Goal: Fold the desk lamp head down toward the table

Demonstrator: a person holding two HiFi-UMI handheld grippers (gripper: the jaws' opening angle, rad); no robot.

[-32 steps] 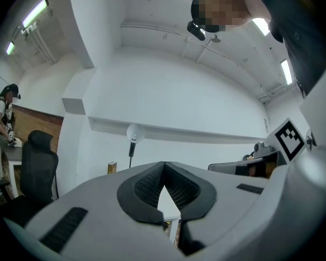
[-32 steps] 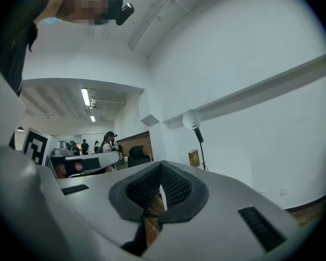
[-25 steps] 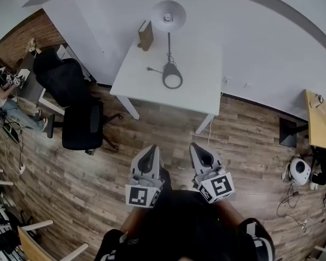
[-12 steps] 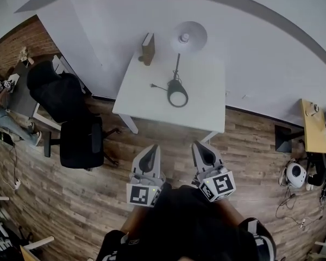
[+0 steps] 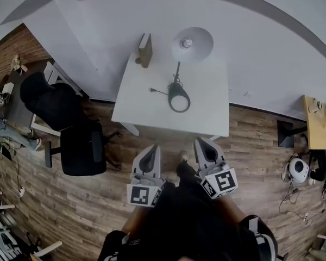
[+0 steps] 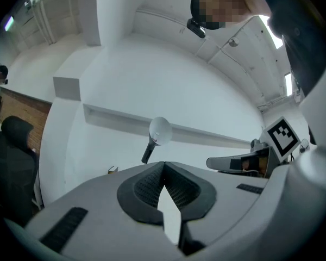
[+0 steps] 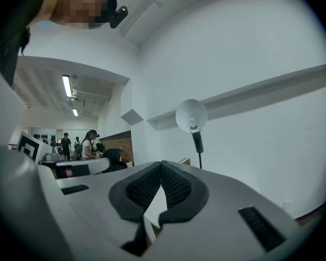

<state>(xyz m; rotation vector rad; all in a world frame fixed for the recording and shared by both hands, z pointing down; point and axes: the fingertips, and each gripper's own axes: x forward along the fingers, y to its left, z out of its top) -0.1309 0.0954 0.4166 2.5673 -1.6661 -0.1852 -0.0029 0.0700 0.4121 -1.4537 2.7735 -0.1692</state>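
**Lamp ahead, out of reach, both grippers clenched empty**

The desk lamp [image 5: 179, 72] is standing near the middle of the white table [image 5: 141, 110], its ring base flat on the top and its stem rising upright to the round shade at the wall side. The left gripper [image 5: 150, 151] and right gripper [image 5: 205, 144] are both pointing level toward it from over the wood floor, short of the table's near edge. Both are clamped tight with nothing between the pads.

The lamp is lying straight ahead, roughly between the two. The shade is sitting a little toward the right gripper's side, so I am judging that hand slightly nearer.

The head view is showing the base, the cord and the floor gap left to cross. The left gripper view is showing the shade [image 6: 160, 130] above the jaw line, as is the right gripper view [image 7: 191, 116]. Both are showing it facing the grippers, with the base hidden behind the jaws.
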